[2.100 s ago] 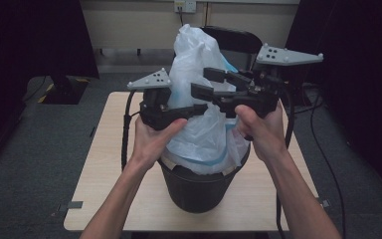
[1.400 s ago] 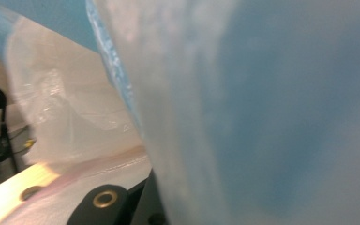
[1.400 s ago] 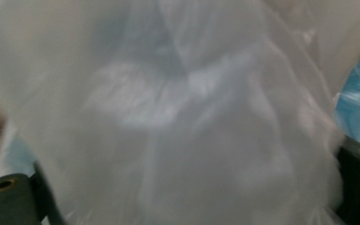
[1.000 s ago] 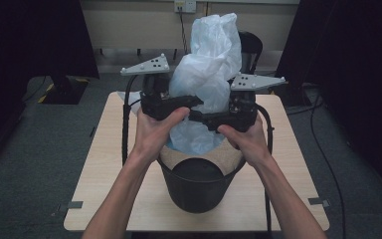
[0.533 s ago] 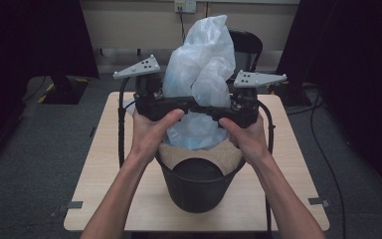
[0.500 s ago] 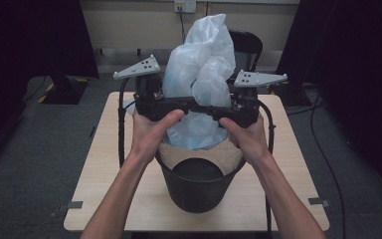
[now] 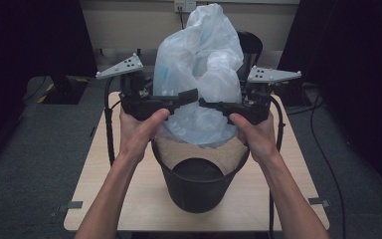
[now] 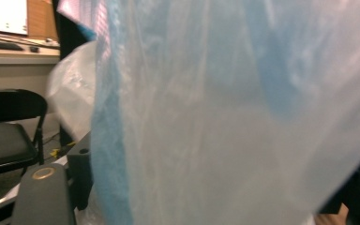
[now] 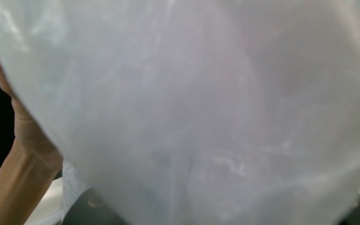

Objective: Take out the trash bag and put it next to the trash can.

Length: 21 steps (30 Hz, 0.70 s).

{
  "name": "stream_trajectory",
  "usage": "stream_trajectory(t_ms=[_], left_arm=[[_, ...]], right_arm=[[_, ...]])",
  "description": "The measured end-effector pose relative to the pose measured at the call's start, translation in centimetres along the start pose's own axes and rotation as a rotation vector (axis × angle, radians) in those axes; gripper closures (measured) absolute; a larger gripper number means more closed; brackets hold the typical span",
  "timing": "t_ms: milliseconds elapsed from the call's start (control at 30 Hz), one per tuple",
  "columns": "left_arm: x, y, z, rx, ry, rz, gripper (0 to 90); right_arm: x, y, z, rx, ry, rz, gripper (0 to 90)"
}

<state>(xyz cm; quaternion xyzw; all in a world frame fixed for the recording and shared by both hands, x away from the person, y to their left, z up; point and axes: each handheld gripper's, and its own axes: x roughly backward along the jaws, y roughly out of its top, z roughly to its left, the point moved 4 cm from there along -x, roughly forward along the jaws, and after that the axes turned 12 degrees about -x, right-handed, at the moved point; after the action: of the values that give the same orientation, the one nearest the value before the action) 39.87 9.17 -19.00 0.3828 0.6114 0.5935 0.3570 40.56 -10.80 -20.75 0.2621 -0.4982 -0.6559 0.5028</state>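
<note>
High view: over two seconds we brought both grippers from high at the bag point(image 7: 199, 74) down level across its front. Left gripper point(image 7: 191, 94) and right gripper point(image 7: 204, 103) pinch thin, crinkled translucent film above the round black bin point(image 7: 199, 184) on the counter point(image 7: 114, 169); liner seating looks underway.

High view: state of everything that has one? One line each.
plastic bag: puffed up, standing tall out of the bin, bottom at the rim.
black bin: upright on the table, inside looks empty.
left gripper: jaw tips against the bag; grip unclear.
right gripper: same, opposite side.
</note>
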Motion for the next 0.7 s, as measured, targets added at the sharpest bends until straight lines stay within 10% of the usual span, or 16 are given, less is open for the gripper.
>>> stream_trajectory(t_ms=[700], left_arm=[[0.5, -1.2, 0.8, 0.016, 0.023, 0.013, 19.5]], right_arm=[[2.5, 1.3, -1.9, -0.029, -0.055, -0.070, 84.7]])
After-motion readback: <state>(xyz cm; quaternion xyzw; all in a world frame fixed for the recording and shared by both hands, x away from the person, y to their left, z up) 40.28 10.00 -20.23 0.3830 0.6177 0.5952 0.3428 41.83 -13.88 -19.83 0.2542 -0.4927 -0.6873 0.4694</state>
